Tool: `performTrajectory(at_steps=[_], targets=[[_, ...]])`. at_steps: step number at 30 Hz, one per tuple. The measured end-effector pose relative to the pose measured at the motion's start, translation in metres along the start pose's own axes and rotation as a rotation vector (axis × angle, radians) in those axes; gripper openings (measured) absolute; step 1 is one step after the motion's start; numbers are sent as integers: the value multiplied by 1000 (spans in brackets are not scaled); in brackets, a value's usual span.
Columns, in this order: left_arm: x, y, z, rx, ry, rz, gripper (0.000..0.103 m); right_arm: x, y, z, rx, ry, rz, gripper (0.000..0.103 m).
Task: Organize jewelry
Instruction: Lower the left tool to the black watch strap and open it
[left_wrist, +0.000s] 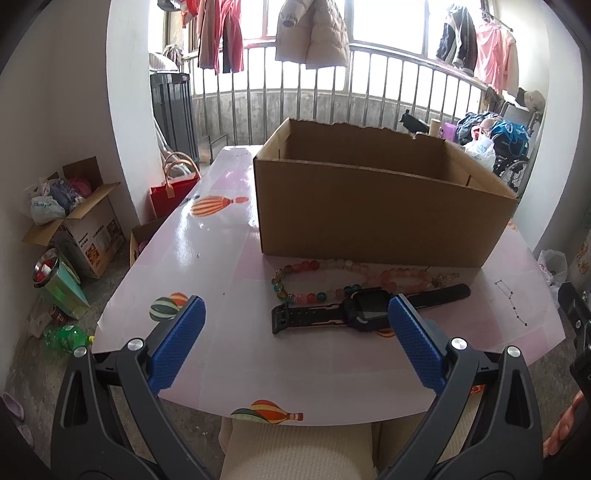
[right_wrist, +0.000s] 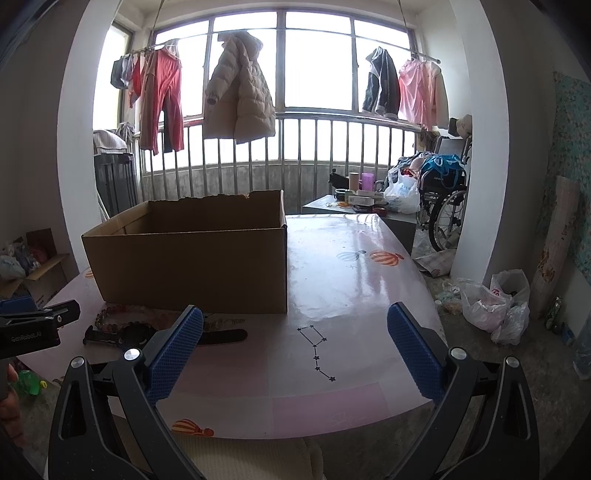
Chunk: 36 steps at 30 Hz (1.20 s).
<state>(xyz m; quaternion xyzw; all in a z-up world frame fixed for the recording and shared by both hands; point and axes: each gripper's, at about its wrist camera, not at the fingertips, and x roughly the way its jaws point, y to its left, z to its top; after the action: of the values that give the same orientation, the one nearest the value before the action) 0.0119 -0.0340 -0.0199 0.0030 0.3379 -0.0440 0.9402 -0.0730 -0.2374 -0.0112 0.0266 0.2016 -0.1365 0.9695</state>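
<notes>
Only the left wrist view shows the jewelry plainly. Nearest, the left gripper (left_wrist: 295, 317), black-framed with blue ribbed pads, hangs over the near edge of the glossy pink surface (left_wrist: 221, 354) printed with hot-air balloons, its jaws wide apart and holding nothing. Between its pads lies a black wristwatch with a dark rectangular face and ridged rubbery strap (left_wrist: 364, 308), stretched flat. Just behind it, touching or nearly so, runs a strand of round translucent beads in pink, orange, teal and amber (left_wrist: 332, 275), curling back on itself at its left end.

The right wrist view catches those two pieces only at a low angle near the surface's left edge, the watch partly hidden by a pad. The right gripper (right_wrist: 295, 325), jaws likewise spread and empty, hovers over bare pink surface where a dotted star-line drawing (right_wrist: 316, 349) is printed.

Farther in stands an open brown corrugated cardboard box (left_wrist: 369, 218), its far rim torn ragged, the beads close to its front wall. What I can see of its inside is bare cardboard; its floor is hidden.
</notes>
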Motion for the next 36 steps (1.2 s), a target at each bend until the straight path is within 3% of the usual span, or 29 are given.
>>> performTrajectory(at_steps=[9,15,20,27,32,36], targets=[[18,16,4,-6,57,20,96,23,8,1,-18,81,35,98],[30,31,18,24,106,47,96,47,19,17,-82,162,112,98],[44,39,24,32,188,-22,96,75,23,30,-92,285,208,97],[53,25,25,154,258,-104,96,105,30,36,-123,472,339,97],[62,19,24,197,288,-147,95,120,36,33,-157,559,416,88],[72,14,23,227,342,-199,75,128,42,31,-209,608,476,79]])
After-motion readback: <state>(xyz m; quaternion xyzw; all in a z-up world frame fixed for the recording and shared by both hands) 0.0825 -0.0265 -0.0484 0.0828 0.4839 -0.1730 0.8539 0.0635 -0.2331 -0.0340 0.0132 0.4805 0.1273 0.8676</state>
